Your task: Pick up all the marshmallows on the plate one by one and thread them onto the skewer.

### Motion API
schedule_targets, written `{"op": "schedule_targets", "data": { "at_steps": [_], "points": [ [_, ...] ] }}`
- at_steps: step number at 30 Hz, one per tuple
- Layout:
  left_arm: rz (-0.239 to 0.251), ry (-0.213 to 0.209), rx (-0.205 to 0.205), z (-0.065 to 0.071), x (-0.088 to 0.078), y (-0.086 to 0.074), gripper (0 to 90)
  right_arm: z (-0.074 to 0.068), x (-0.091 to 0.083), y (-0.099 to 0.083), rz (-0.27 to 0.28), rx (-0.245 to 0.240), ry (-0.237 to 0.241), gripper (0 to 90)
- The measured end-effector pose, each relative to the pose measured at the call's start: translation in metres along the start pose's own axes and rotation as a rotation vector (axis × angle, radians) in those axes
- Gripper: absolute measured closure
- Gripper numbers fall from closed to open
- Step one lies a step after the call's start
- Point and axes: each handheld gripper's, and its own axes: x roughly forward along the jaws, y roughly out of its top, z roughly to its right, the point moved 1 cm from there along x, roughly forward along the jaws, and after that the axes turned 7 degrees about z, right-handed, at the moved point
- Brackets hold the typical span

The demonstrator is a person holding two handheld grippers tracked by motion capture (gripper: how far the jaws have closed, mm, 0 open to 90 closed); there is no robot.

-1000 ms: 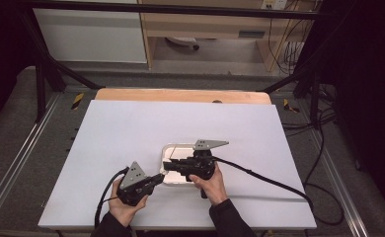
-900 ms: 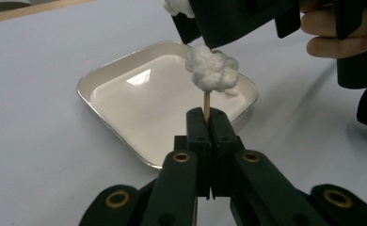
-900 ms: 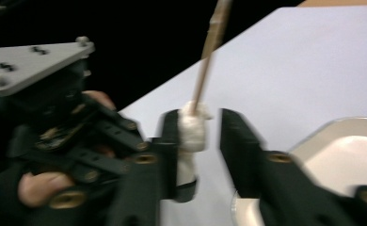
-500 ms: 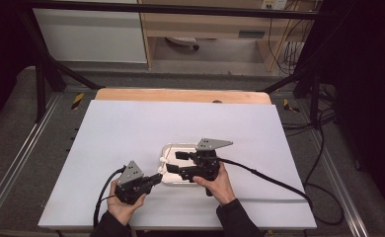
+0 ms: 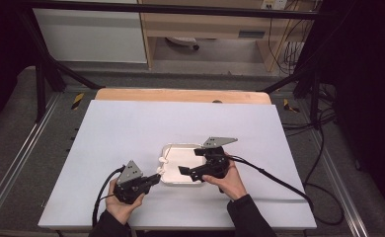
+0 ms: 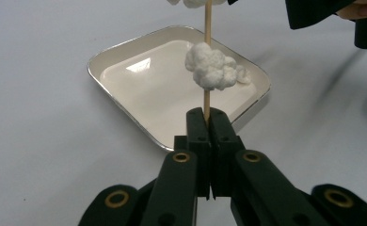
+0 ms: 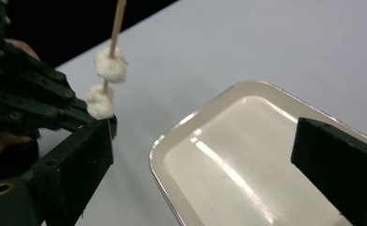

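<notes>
Skewer in the high view rises over the near-left corner of the tray, its lower end pinched in our left gripper, while our right gripper has just been opening and hangs wide and empty above the tray. In the left gripper view we judge the thin stick light and snappable and its white lumps soft, so bare wood is the place to hold. In the right gripper view two lumps sit left of the tray.

Tray sits on the table — skewer above its left rim.
</notes>
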Motion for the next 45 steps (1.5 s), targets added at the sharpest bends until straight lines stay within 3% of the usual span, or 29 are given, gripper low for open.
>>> {"op": "schedule_targets", "data": {
  "at_steps": [4,7,17,25,34,45],
  "points": [
    [-0.008,0.002,0.001,-0.001,0.000,-0.001,88.9,0.006,-0.004,-0.003,-0.048,-0.029,-0.037,3.7],
    [-0.009,0.000,-0.003,-0.002,0.001,-0.002,88.9,0.011,-0.008,-0.006,-0.055,-0.035,-0.057,3.7],
    [-0.020,-0.010,-0.004,-0.002,0.002,-0.003,88.9,0.020,-0.012,-0.018,-0.113,-0.089,-0.080,6.4],
    [-0.023,-0.008,-0.010,-0.004,0.002,-0.004,88.8,0.023,-0.010,-0.027,-0.177,-0.131,-0.061,15.4],
    [-0.028,-0.010,-0.009,-0.003,0.003,-0.004,88.9,0.021,-0.007,-0.033,-0.200,-0.184,-0.036,31.8],
    [-0.034,-0.013,-0.005,-0.003,0.003,-0.004,88.8,0.027,0.005,-0.040,-0.236,-0.227,-0.066,48.8]
  ]
}}
